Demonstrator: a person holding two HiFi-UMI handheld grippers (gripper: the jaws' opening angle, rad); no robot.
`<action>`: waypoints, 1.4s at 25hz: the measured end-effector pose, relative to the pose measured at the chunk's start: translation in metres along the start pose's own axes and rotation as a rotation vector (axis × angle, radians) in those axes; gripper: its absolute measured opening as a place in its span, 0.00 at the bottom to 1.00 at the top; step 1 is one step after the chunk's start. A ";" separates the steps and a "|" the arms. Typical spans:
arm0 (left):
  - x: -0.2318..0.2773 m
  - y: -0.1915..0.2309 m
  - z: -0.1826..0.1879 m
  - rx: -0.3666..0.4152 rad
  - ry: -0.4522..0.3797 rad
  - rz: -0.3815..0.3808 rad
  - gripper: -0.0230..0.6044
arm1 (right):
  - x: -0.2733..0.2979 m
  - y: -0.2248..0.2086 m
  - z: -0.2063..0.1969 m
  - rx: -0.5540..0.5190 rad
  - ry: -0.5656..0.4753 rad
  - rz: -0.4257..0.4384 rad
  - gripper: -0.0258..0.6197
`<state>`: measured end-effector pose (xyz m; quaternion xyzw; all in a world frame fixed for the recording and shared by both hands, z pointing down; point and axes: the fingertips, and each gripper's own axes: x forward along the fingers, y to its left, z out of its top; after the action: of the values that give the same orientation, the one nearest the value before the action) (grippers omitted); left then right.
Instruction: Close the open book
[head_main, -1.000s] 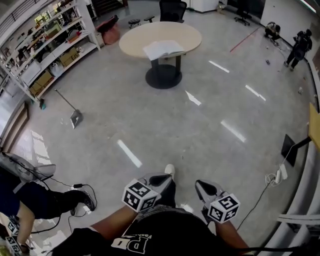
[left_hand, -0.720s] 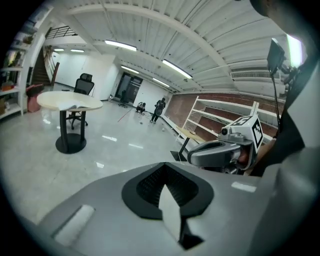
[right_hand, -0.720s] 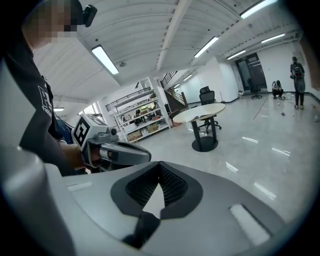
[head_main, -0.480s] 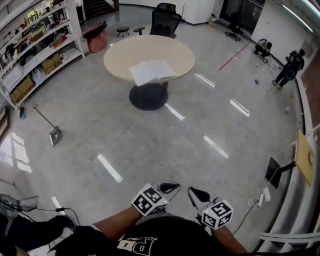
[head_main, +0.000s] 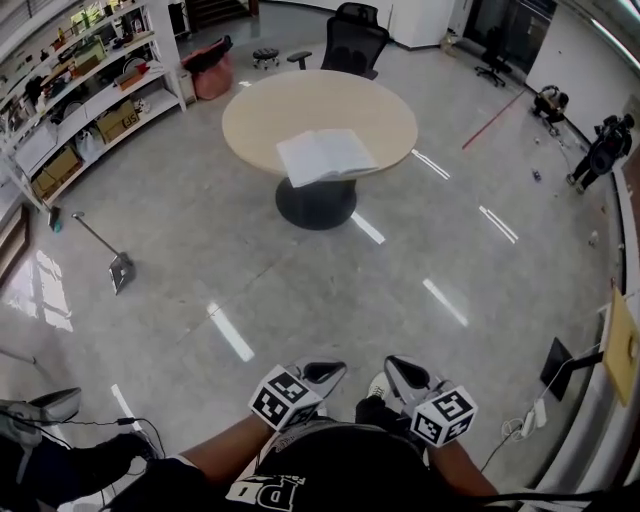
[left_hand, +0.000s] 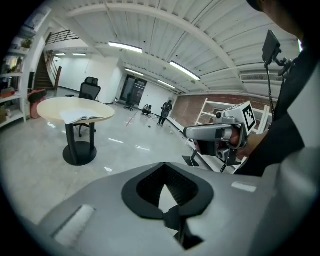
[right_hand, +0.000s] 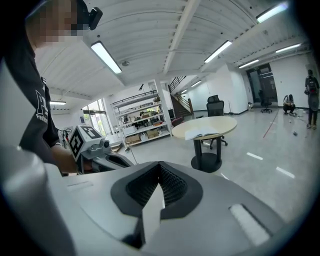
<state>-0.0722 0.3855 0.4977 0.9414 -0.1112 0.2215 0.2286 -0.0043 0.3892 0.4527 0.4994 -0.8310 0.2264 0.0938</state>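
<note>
The fingers of the left gripper (head_main: 322, 373) are clenched together with nothing between them, and those of the right gripper (head_main: 402, 371) also look pressed shut and empty. The two grippers sit side by side, close to the person's body, at the bottom of the head view. Their tips point forward and somewhat down toward the floor (head_main: 200, 300), and each marker cube faces up behind its fingers. The open book (head_main: 325, 156) lies well apart from both grippers, straight ahead across a wide stretch of bare floor. It rests flat, pages up, on the near part of a round, light-coloured table (head_main: 270, 105) that stands on a single dark pedestal (head_main: 316, 203). In each gripper view the book shows small and distant beyond the closed tips, a little to the left in the left gripper view and a little to the right in the right gripper view. The person's forearms (head_main: 215, 455) reach forward from a black shirt (head_main: 330, 470), bent in near the waist, and each hand holds its gripper at about the same height. Behind the table stands a black office chair (head_main: 358, 38). Shelving (head_main: 90, 90) loaded with boxes runs along the left wall, and a long-handled dustpan (head_main: 115, 265) lies on the floor to the left. Two people (head_main: 600, 150) are far off at the right.
</note>
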 end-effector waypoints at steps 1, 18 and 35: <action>0.000 0.010 0.004 -0.020 -0.011 0.020 0.05 | 0.008 -0.004 0.004 -0.003 -0.001 0.014 0.05; 0.093 0.145 0.144 -0.220 -0.167 0.331 0.05 | 0.123 -0.185 0.099 -0.052 0.046 0.297 0.05; 0.160 0.278 0.230 -0.273 -0.183 0.450 0.05 | 0.226 -0.305 0.140 -0.049 0.133 0.383 0.05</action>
<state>0.0661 0.0159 0.4946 0.8696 -0.3667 0.1635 0.2874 0.1625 0.0231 0.5018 0.3136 -0.9081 0.2523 0.1159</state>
